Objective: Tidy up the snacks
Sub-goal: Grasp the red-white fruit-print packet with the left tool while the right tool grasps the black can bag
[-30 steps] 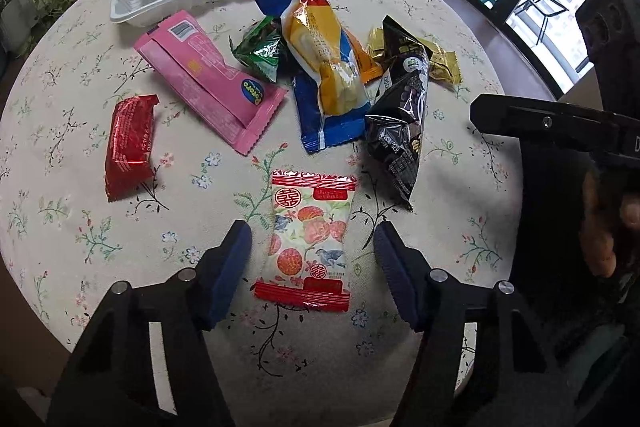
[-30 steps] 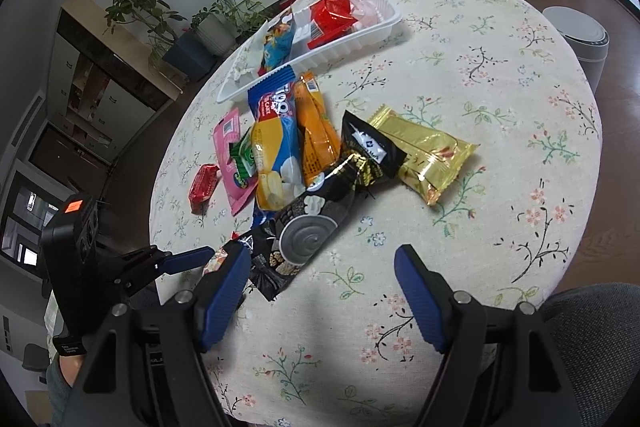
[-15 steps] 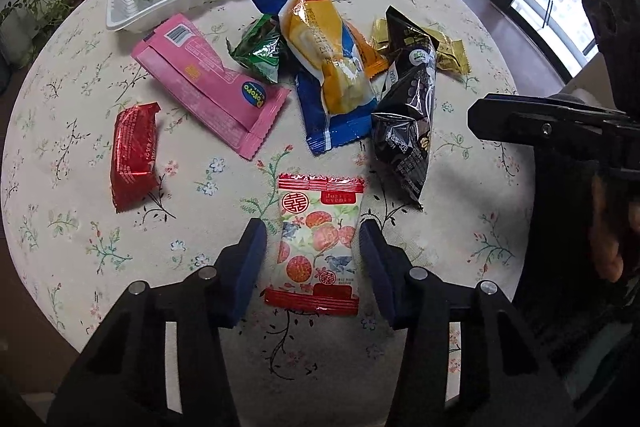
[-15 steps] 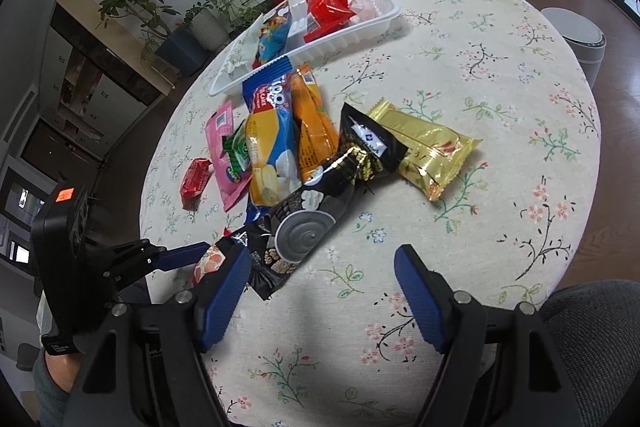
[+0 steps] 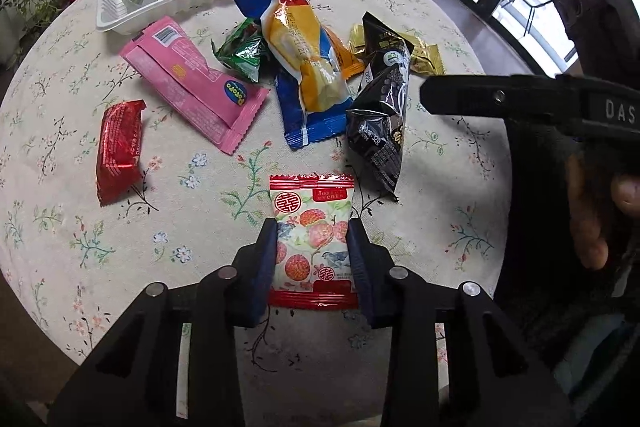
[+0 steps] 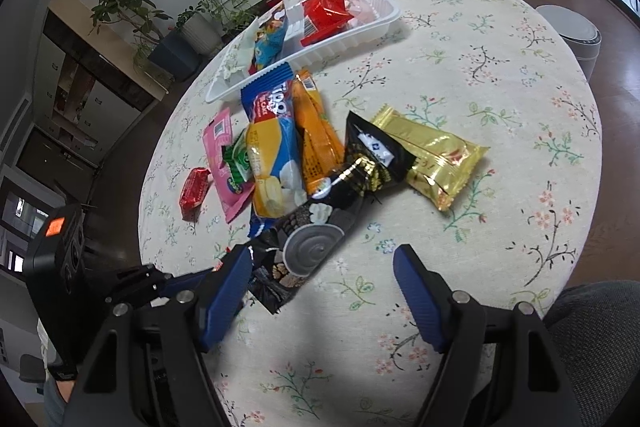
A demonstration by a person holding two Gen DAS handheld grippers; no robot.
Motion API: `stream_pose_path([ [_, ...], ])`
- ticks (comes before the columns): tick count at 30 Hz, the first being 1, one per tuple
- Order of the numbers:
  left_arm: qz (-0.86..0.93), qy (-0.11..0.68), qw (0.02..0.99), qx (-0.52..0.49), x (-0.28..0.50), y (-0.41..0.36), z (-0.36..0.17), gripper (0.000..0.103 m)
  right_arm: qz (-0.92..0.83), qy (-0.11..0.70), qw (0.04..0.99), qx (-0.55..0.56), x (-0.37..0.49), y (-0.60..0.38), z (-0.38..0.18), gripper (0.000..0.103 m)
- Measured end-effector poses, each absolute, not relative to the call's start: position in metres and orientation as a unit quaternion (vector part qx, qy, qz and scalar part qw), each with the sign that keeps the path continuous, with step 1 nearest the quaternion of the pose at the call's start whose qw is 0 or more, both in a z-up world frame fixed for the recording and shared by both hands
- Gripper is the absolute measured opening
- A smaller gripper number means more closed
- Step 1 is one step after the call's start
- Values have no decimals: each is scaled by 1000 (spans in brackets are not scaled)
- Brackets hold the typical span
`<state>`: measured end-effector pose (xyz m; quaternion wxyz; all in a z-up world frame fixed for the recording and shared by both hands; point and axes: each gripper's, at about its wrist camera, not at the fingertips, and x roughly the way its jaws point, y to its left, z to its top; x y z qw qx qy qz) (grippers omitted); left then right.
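Note:
My left gripper [image 5: 313,259] is shut on a white packet with red ends and fruit print [image 5: 312,215], pinching its sides at table level near the front edge. Beyond lie a red packet [image 5: 119,151], a pink packet [image 5: 192,83], a green one [image 5: 240,51], a blue and yellow bag [image 5: 308,67], a black bag [image 5: 380,115] and a gold packet [image 6: 432,155]. A white tray [image 5: 132,15] at the far side holds several snacks. My right gripper [image 6: 324,291] is open and empty above the table, near the black bag [image 6: 312,243].
The round table has a floral cloth [image 5: 64,219], with its edge close on the near side. The right gripper's body [image 5: 532,103] hangs at the right in the left wrist view. A grey bin [image 6: 576,35] stands beyond the table.
My left gripper moved forward over the fruit-print packet and its fingers closed from wide open onto the packet's sides. The right gripper stayed open and barely shifted.

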<state>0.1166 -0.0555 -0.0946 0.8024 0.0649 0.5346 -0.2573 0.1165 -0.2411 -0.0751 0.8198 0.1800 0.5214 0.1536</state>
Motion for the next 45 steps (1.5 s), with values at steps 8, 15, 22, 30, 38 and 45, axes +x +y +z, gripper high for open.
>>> stream_pose_path([
  [8,-258,527,810,30,109,-40,-95,32,140,542,804,201,137,-230,-86,77],
  [15,-262,523,811,20,108,-35,-96,32,123,549,804,190,148,-220,-97,64],
  [22,-260,521,813,17,105,-33,-96,32,121,553,807,168,157,-218,-97,59],
  [30,-258,518,815,16,102,-34,-96,32,113,544,826,91,157,-201,-97,48],
  [38,-262,514,817,2,101,-29,-95,32,121,547,824,80,148,-212,-97,27],
  [45,-261,514,817,-1,101,-28,-95,32,124,542,827,86,135,-221,-91,26],
])
